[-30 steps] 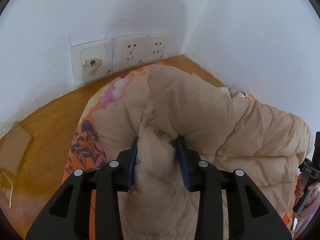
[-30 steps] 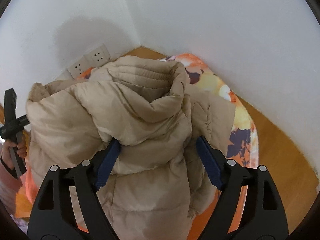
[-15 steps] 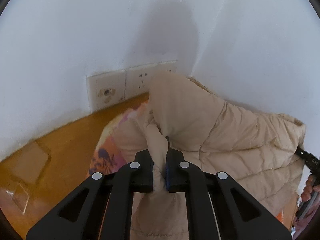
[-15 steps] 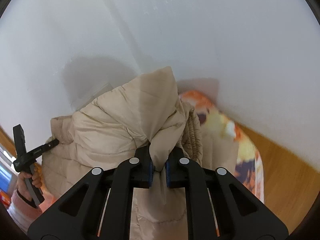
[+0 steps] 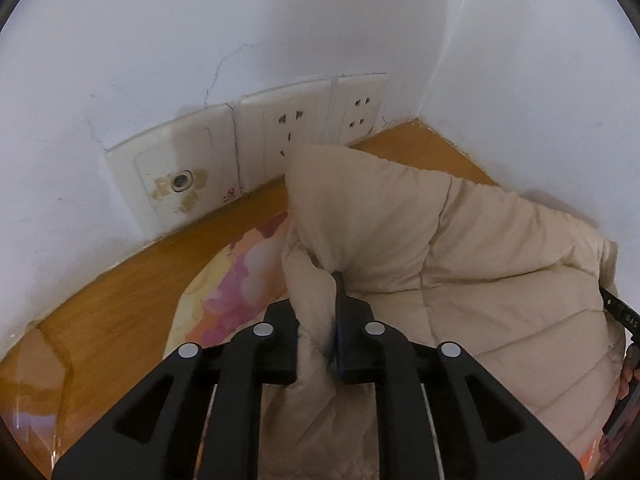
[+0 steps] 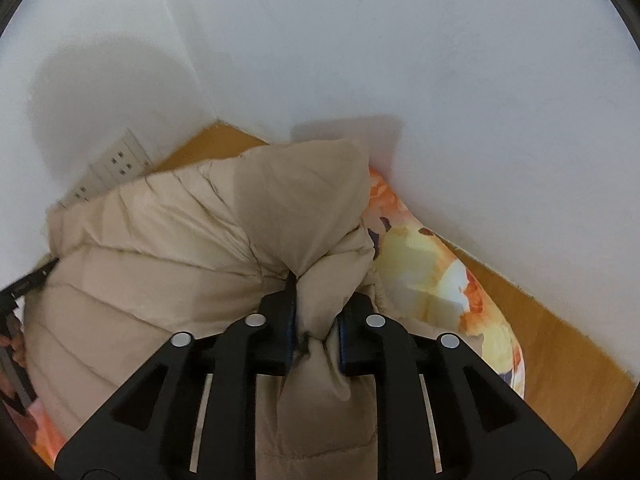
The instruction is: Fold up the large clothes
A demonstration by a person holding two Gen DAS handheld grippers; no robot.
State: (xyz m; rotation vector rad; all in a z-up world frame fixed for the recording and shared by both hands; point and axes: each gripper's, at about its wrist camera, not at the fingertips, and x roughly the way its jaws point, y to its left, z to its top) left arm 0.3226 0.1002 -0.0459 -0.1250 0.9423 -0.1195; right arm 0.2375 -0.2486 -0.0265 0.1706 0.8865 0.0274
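Legible writing is scant: the letters "DAS" show on the black bar of the right gripper where it enters the left wrist view at the far right edge, and small red marks sit at the lower corner of the stained coaxial wall plate [image 5: 178, 182], too small to read. The beige quilted down coat [image 5: 460, 248] lies bunched on an orange-and-pink floral cloth [image 5: 236, 280] spread over a wooden surface [image 5: 116, 304] set into a corner of white walls [image 5: 200, 40]. Its long axis runs across the space between the two grippers, roughly side to side in both views, with a raised fold peaking toward the wall. The left gripper [image 5: 320, 320] pinches a thick fold of the coat's near edge; its jaws are easing open, yet the padding is pressed between the pads. The right gripper [image 6: 316, 316] likewise pinches a gathered fold at the coat's opposite end, jaws easing open with fabric pressed between them. Behind the coat, two power sockets [image 5: 320, 120] stand beside the coaxial plate just above the wood; the coat's peak partly covers the lower part of the middle socket. The walls close in on two sides, with the coat's raised fold close to them. Part of a hand shows at the far right edge of the left wrist view.
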